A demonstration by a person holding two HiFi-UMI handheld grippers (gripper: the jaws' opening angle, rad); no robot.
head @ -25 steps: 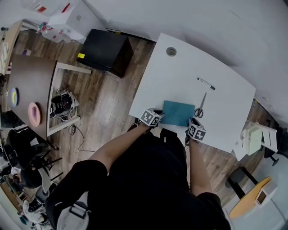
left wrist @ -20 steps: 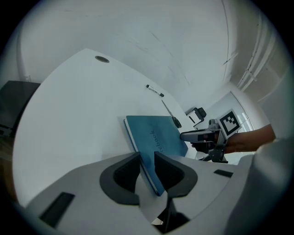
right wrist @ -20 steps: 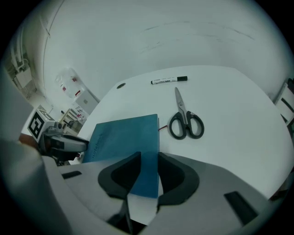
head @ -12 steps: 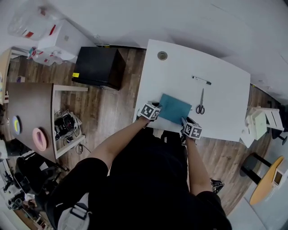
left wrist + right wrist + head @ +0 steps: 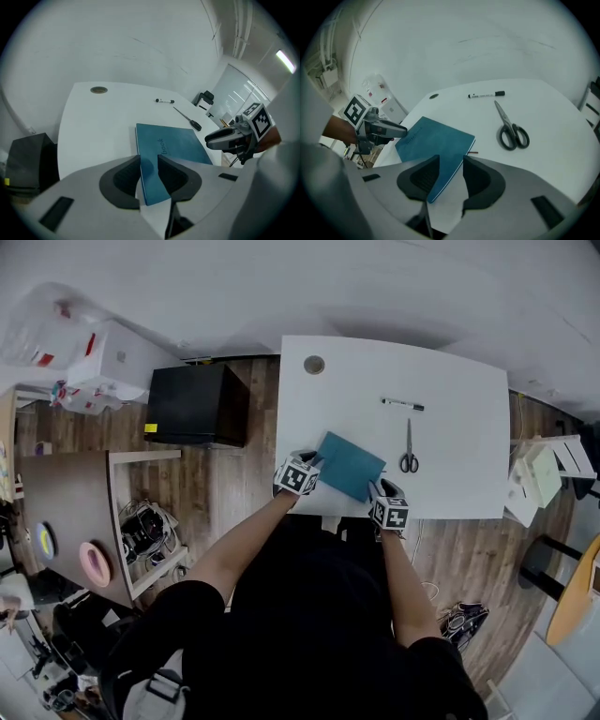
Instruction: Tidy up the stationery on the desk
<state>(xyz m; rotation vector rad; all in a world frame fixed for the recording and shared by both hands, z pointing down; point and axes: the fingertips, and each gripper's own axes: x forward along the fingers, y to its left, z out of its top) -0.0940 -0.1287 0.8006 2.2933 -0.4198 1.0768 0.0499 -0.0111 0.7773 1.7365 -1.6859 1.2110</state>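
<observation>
Your left gripper [image 5: 149, 161] has its jaws clamped on one corner of the notebook [image 5: 174, 144]. The right gripper [image 5: 451, 161] has just opened its jaws, another corner loose between them. With only one corner held, the notebook may swing into the scissors [image 5: 514, 133] beyond the right jaws.

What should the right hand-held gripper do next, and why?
Probably draw back off the notebook and head for the scissors: the jaws of the right hand-held gripper have just been opening, the notebook's corner lies loose between them, and the left hand-held gripper pinches another corner.
</observation>
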